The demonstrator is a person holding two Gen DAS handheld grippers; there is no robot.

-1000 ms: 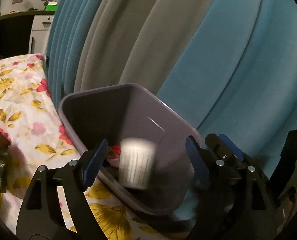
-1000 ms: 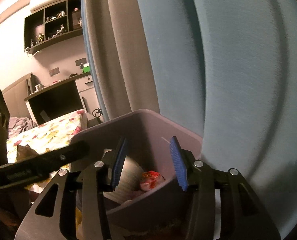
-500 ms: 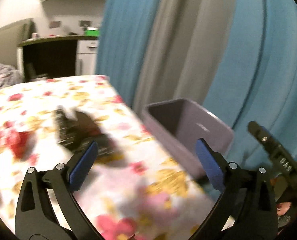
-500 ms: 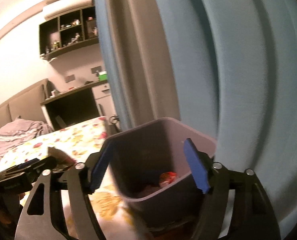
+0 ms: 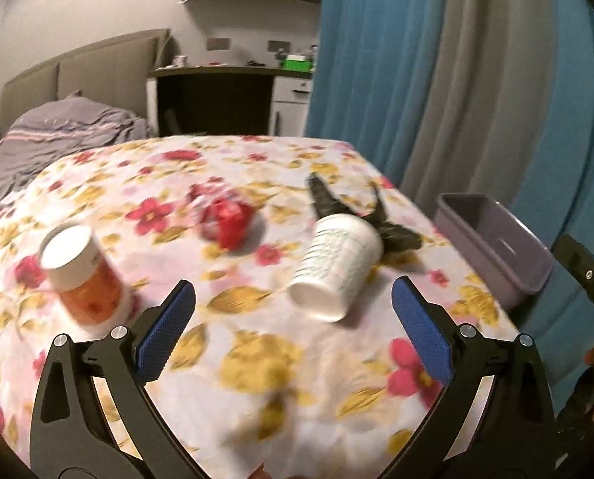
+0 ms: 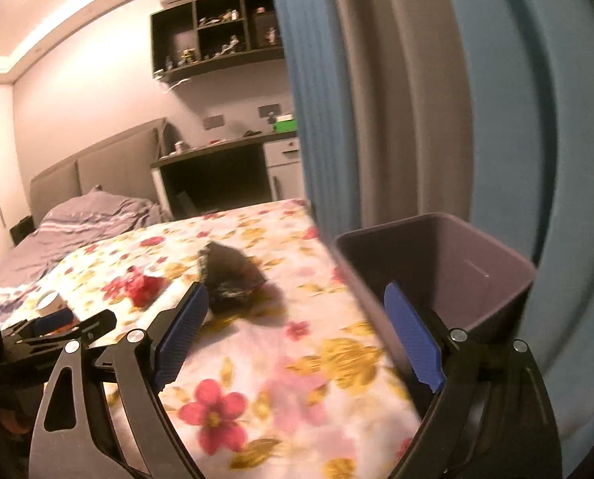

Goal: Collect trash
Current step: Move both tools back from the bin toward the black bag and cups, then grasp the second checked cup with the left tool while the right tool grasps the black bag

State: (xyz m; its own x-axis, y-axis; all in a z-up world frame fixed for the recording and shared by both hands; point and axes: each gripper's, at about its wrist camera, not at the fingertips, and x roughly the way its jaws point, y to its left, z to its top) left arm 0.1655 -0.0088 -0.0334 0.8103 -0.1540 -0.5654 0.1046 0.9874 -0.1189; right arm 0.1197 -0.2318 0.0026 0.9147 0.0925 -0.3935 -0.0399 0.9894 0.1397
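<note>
On the floral tablecloth (image 5: 257, 363) lie a white paper cup (image 5: 336, 263) on its side, a black crumpled wrapper (image 5: 360, 215) behind it, a red crumpled wrapper (image 5: 227, 219) and an orange cup with a white lid (image 5: 83, 275). The purple bin (image 5: 496, 239) stands at the table's right edge. My left gripper (image 5: 293, 327) is open and empty, just short of the white cup. My right gripper (image 6: 297, 339) is open and empty beside the bin (image 6: 456, 263), with the black wrapper (image 6: 233, 275) and the red wrapper (image 6: 145, 287) ahead to the left.
Blue and grey curtains (image 5: 476, 80) hang close behind the bin. A bed with a grey blanket (image 5: 57, 135) and a dark desk (image 5: 217, 103) stand beyond the table. The left gripper's body (image 6: 49, 331) shows at the left of the right wrist view.
A white cup dropped from my left gripper into the bin. The left gripper then swung left, away from the bin, over the table. The right gripper opened wider and drew back.
</note>
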